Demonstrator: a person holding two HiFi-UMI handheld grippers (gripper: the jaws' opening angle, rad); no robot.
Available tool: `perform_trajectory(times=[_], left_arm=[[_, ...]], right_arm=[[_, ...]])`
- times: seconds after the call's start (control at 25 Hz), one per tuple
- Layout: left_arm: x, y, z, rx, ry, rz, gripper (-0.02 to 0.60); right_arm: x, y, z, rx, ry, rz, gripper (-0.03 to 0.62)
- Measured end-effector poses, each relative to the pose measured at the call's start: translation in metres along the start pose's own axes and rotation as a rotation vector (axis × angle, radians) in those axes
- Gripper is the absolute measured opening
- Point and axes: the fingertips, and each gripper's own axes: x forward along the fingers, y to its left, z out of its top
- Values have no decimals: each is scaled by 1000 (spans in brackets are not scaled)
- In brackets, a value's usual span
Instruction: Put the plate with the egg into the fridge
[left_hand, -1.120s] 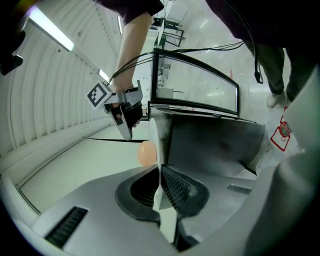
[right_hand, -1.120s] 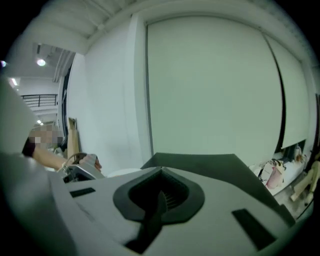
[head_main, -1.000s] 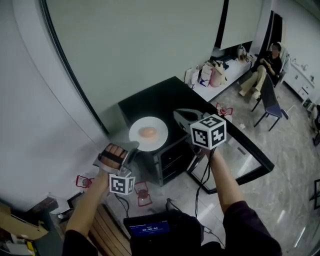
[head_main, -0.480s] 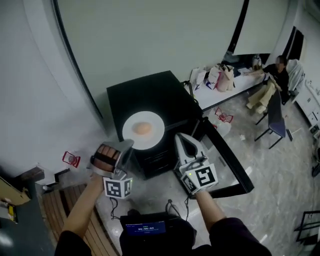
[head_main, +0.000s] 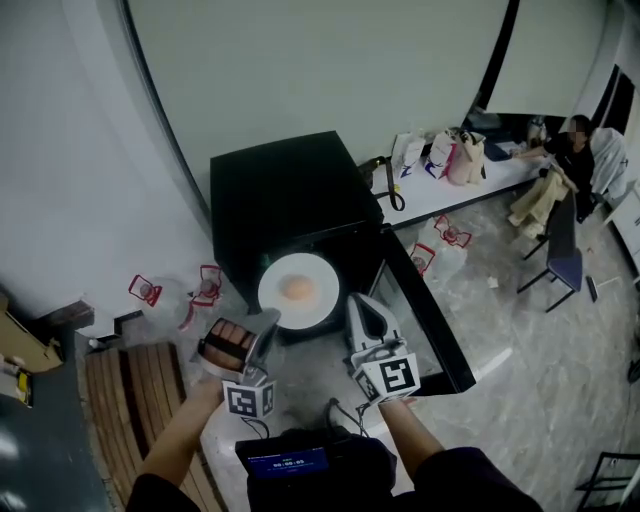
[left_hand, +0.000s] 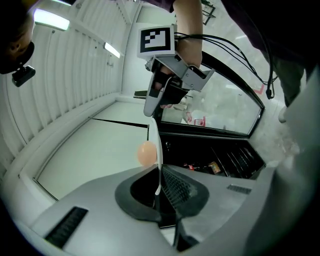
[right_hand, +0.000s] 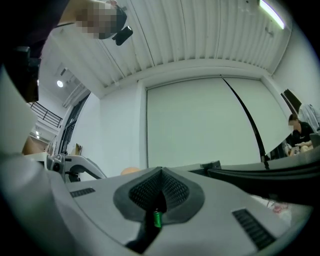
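Only my left gripper view shows the left gripper (left_hand: 159, 187) clamped on the plate (left_hand: 158, 145) rim, egg (left_hand: 146, 153) on it, before the open fridge (head_main: 280, 195); the right gripper (right_hand: 160, 195), jaws together and empty, has dropped nearer me since a second ago.

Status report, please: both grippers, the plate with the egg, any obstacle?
Left gripper shut on rim of round white plate, pale orange egg on it. Right gripper shut, empty. Small black fridge open ahead; no obstacle seen.
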Motion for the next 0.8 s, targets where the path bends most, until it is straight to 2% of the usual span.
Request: perform_trajectory(times=[0.12,0.32,0.48,0.6,0.8], left_arm=[[-1,-10,3,11,17,-13,20],[4,-18,2,21,45,-13,20],[25,-29,-1,90,104,-1,20],[51,-59,-6,86,162,-11,20],[117,-143,-25,36,263,-96,20]], right_arm=[[-6,-4,-2,20,9,-5,6],[-10,0,-7,-8,24,6,6],[-8,-2,-23,-38,25,7,6],[-8,-5,-49,-38,67,-6,6],[-7,-11,-92,-52,126,-7,6]])
